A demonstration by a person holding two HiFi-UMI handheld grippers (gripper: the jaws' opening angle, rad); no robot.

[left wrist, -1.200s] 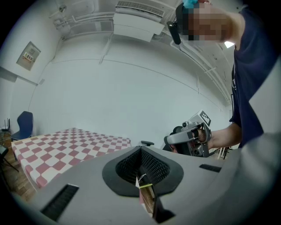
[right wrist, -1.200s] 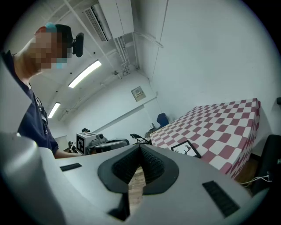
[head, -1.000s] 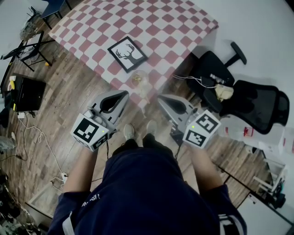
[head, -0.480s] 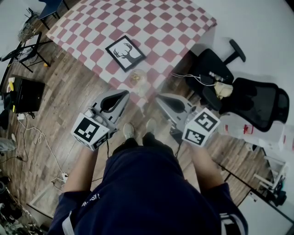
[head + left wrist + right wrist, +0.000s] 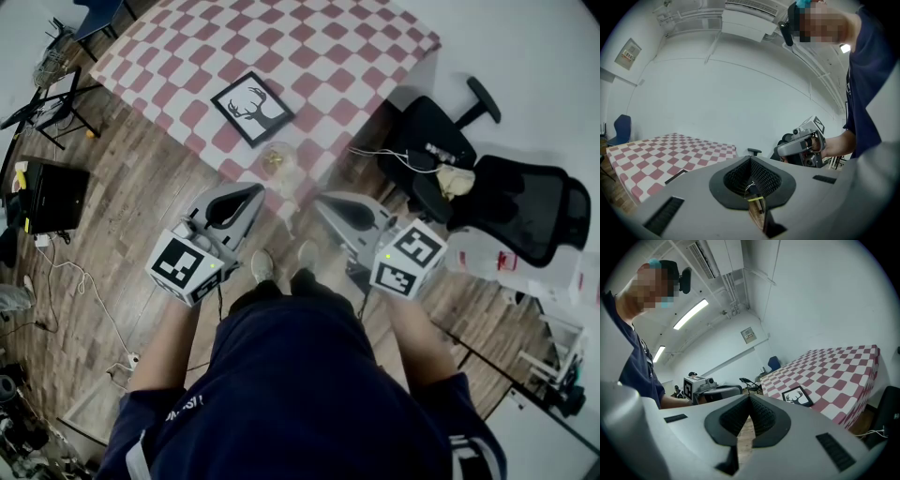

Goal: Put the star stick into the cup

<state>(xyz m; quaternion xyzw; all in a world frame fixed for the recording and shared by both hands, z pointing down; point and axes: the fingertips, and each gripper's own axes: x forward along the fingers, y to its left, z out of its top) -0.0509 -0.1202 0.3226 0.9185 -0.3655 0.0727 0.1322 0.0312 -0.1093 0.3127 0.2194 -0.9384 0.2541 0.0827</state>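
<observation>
We see a wood-plank floor (image 5: 131, 197) across the left of the head view. The bench (image 5: 375, 23), under a red-and-white checked cloth (image 5: 319, 66), fills the top. A black office chair (image 5: 525, 216) stands at right. In the right gripper view, ceiling tube lights (image 5: 691, 314) glow upper left.

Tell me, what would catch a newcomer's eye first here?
A red-and-white checkered table fills the top of the head view, with a framed deer picture near its front edge and a clear cup just in front of that. Below it, the person holds two grey devices with black-and-white marker cubes, the left tool and the right tool, both shut and pointing at the table. A black office chair stands at the right.
</observation>
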